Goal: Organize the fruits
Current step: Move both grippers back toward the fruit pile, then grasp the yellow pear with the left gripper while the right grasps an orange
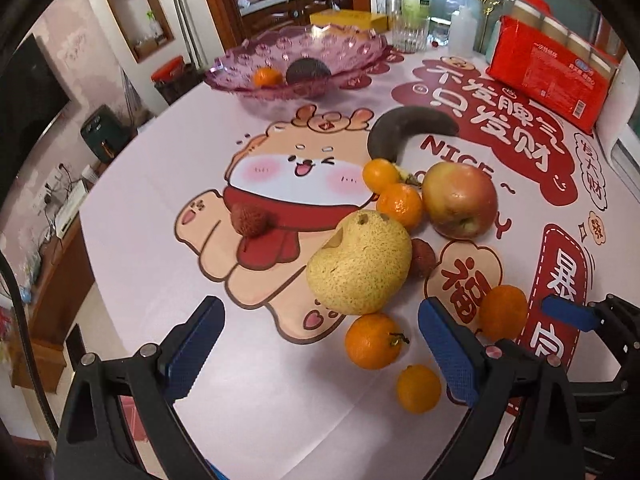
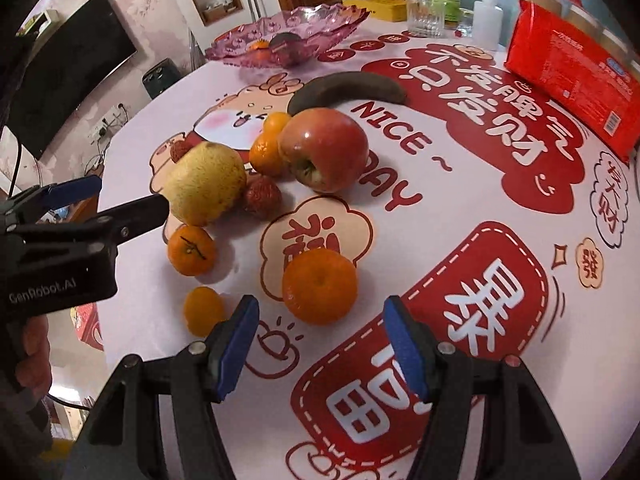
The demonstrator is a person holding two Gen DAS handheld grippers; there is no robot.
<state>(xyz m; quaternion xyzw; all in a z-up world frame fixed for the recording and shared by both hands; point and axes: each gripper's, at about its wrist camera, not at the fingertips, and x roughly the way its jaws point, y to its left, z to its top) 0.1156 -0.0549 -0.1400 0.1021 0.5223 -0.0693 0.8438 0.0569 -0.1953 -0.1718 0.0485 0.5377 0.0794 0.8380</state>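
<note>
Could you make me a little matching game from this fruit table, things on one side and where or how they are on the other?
Things:
1. banana
2. apple
3. pear
4. pink bowl

Descriptions:
A. yellow, speckled, with a piece missing
B. holds a small orange, at the far side of the table
C. darkened nearly black, curved
D. red and yellow, beside small oranges

Pairs: 1-C, 2-D, 3-A, 4-B
</note>
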